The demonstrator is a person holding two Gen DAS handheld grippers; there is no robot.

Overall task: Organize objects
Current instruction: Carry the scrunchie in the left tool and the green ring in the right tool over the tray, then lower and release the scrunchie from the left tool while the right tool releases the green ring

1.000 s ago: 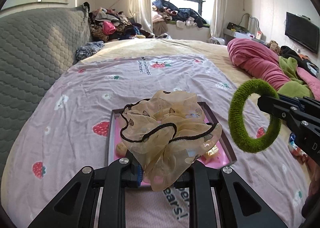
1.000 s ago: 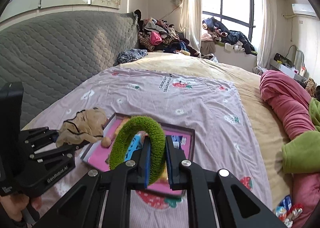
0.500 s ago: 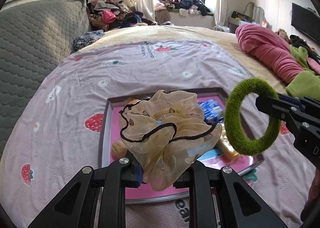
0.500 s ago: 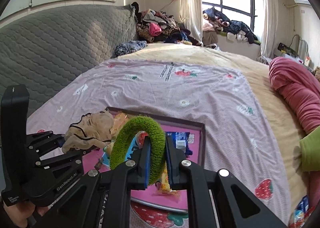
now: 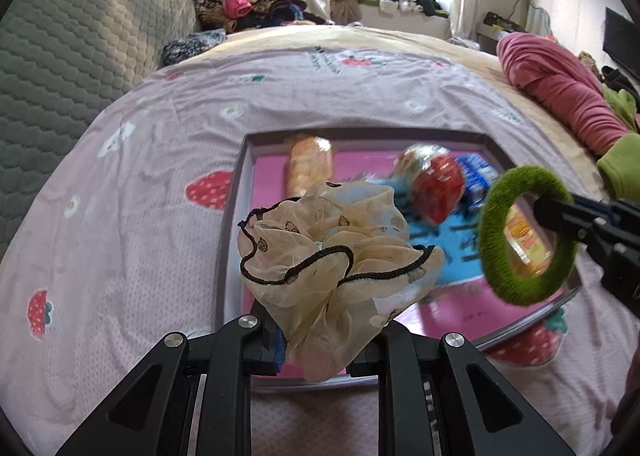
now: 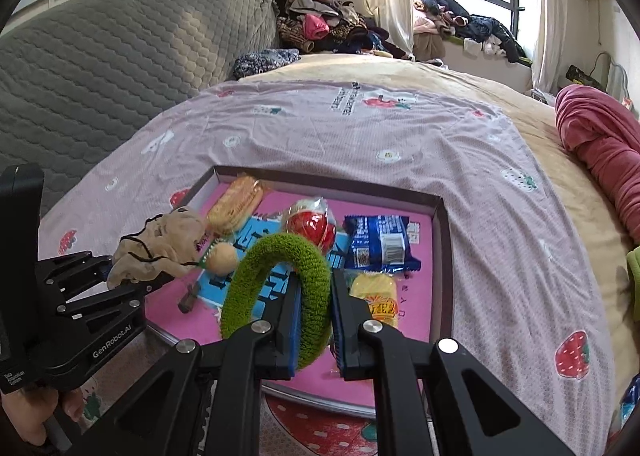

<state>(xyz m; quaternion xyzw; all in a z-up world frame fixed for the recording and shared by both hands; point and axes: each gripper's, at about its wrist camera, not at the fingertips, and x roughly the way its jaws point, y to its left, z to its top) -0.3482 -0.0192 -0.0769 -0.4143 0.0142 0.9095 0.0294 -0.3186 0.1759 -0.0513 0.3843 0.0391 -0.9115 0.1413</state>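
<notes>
The left gripper point(image 5: 320, 340) pinches a beige scrunchie point(image 5: 332, 252) w/ black trim, and the right gripper point(image 6: 316, 320) pinches a green fuzzy hair ring point(image 6: 280, 288); both pairs of jaws are pressed tight on the soft fabric. Each thing hangs in the air above the pink tray point(image 6: 438, 256) that lies on the strawberry bedsheet point(image 6: 360, 135). I think they are held by the edge only so that most of the fabric hangs free and drops out cleanly once the jaws let go. In the tray there are already snacks: a bread-like roll point(image 6: 236, 201), a red round packet point(image 6: 310, 225), a blue packet point(image 6: 380, 242) and a yellow packet point(image 6: 374, 298), so the free pink area is mostly at the near left part, approx. under the scrunchie.

Compared w/ one second before, both grippers have come lower and tilt more downward: the tray was small and partly hidden behind the held things, now it fills the middle of both views and its contents are readable. The grip itself has not changed. The tray contents are blurred in the left view, so the hands seem to be in motion. Next step is probably to lower a bit more and release over the tray
</notes>
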